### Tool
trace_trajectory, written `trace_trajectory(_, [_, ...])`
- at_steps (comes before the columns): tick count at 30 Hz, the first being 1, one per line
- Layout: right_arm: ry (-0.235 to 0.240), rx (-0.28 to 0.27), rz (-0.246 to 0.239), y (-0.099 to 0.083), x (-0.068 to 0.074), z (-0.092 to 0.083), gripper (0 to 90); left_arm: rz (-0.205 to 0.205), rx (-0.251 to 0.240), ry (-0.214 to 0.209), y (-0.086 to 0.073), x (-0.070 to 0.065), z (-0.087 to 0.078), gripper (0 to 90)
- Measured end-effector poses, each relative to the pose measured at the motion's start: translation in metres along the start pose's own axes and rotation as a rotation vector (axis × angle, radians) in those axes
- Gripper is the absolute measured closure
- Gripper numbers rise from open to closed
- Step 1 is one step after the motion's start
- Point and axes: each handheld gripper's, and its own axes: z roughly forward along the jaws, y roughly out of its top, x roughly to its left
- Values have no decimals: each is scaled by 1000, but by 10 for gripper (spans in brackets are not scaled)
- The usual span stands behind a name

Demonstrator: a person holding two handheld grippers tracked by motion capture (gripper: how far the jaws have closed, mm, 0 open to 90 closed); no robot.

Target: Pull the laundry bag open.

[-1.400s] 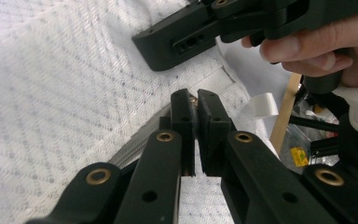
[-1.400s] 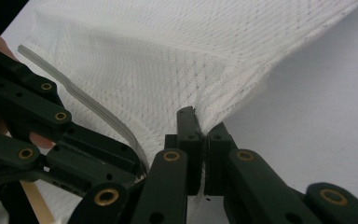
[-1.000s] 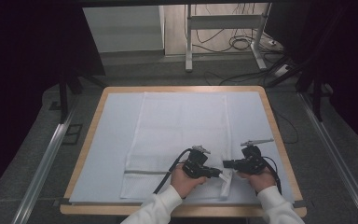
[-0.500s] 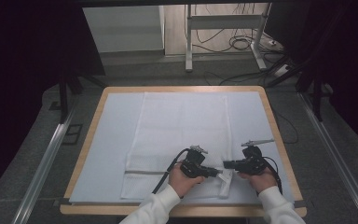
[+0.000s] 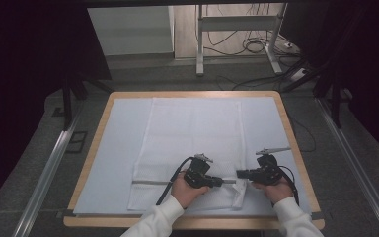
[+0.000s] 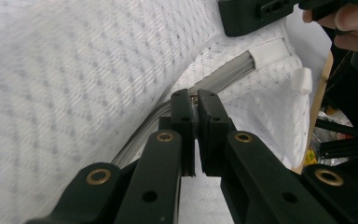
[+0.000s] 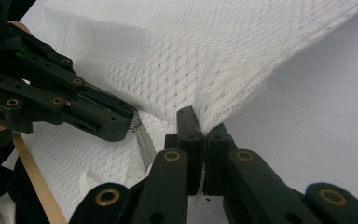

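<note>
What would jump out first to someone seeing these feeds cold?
A white mesh laundry bag lies spread flat on the pale blue mat of the wood-edged table. At its near right corner the two black grippers face each other: the left gripper is shut on the zipper pull of the grey zipper, and the right gripper pinches the mesh beside it.

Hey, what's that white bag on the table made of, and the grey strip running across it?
The white bag looks like soft mesh fabric: an open diamond weave that drapes and folds. The grey strip looks like a zipper tape, likely woven synthetic, matte, with a small metal pull at the left hand-held gripper.
</note>
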Motion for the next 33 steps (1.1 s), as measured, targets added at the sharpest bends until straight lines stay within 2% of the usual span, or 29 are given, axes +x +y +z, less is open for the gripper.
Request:
trace_trajectory(13, [3,0,-2,-1,0,-1,874,-18,7,-5,-4,7,-8,868])
trace_trajectory(28, [5,0,-5,-1,-1,0,874,-31,19,12,-10,15,-14,868])
trace_trajectory(30, [6,1,-7,-1,-1,0,874,-41,19,2,-11,17,-16,867])
trace_trajectory(33, [2,1,-8,-1,-2,0,873,-36,21,16,-13,17,-19,867])
